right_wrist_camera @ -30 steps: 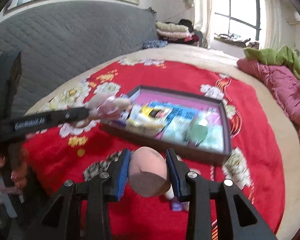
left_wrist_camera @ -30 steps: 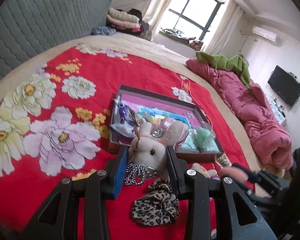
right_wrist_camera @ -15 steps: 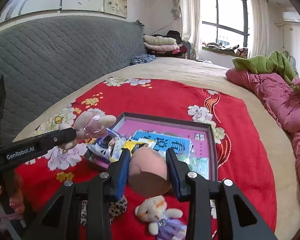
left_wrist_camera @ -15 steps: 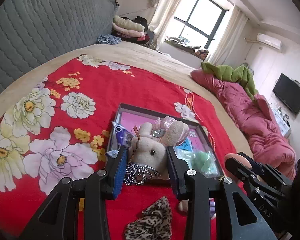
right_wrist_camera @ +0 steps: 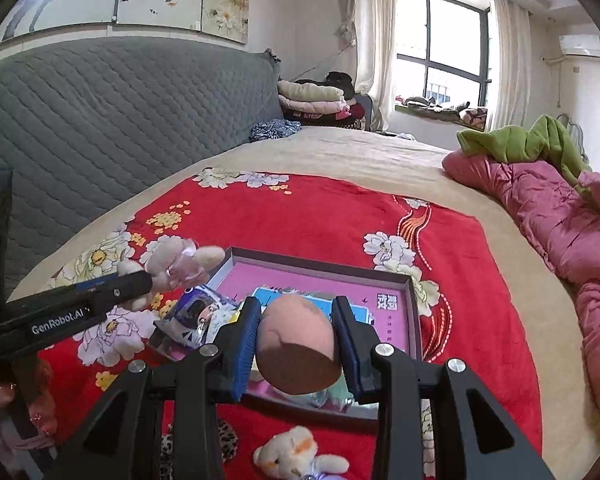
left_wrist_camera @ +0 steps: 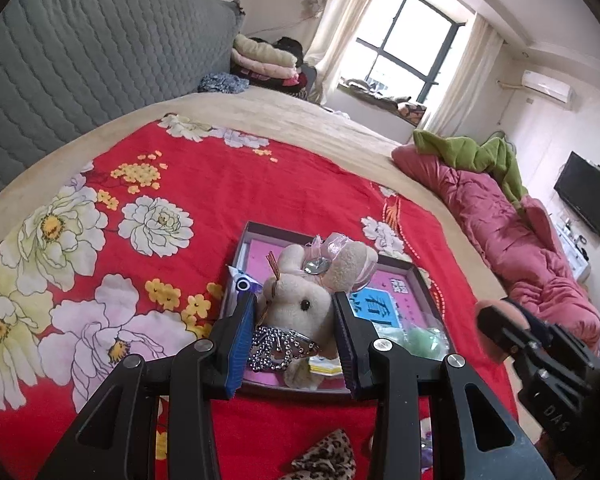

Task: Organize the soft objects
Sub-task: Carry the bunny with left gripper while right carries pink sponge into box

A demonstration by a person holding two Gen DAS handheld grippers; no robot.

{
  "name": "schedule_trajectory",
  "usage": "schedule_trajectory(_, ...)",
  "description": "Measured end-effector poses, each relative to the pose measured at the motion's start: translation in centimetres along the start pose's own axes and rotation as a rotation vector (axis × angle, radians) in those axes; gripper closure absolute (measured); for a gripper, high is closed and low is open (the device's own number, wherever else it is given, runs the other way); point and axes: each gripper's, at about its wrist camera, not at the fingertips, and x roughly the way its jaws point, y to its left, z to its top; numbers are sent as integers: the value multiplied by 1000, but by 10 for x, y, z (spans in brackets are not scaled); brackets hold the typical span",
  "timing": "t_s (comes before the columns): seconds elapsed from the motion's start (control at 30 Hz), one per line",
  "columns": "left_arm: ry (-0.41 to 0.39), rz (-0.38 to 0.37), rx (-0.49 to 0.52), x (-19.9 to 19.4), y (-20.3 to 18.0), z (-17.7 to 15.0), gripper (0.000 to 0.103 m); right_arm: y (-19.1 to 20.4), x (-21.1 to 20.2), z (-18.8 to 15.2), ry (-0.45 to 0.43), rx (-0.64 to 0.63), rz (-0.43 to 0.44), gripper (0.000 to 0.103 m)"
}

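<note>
My left gripper [left_wrist_camera: 294, 332] is shut on a beige plush rabbit [left_wrist_camera: 308, 292] with a pink bow and a beaded chain, held above the near left part of a dark-rimmed box with a pink floor [left_wrist_camera: 260, 229]. My right gripper [right_wrist_camera: 296, 340] is shut on a pink egg-shaped sponge [right_wrist_camera: 296, 348], held above the box's near edge [right_wrist_camera: 324, 270]. The box holds packets and a green soft item [left_wrist_camera: 424, 340]. In the right wrist view the left gripper [right_wrist_camera: 112, 292] with the rabbit [right_wrist_camera: 180, 260] shows at the left.
The box lies on a red flowered blanket [left_wrist_camera: 220, 184] over a bed. A small white plush bear [right_wrist_camera: 292, 456] and a leopard-print piece [left_wrist_camera: 328, 460] lie in front of the box. A grey quilted headboard [right_wrist_camera: 100, 120] stands at the left, a pink quilt [right_wrist_camera: 560, 216] at the right.
Both grippers have risen and moved forward over the box, each keeping its hold. The leopard piece and small bear have dropped lower in view.
</note>
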Motion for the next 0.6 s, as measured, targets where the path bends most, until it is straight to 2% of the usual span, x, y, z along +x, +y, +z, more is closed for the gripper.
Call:
schedule_trajectory(0.13, 24, 12, 6, 14, 6, 1, 64, -2, 8, 4, 3, 4, -11, 66)
schedule_trajectory(0.6, 111, -20, 23, 63, 6, -10, 64, 1, 42, 7, 51, -12, -39, 66)
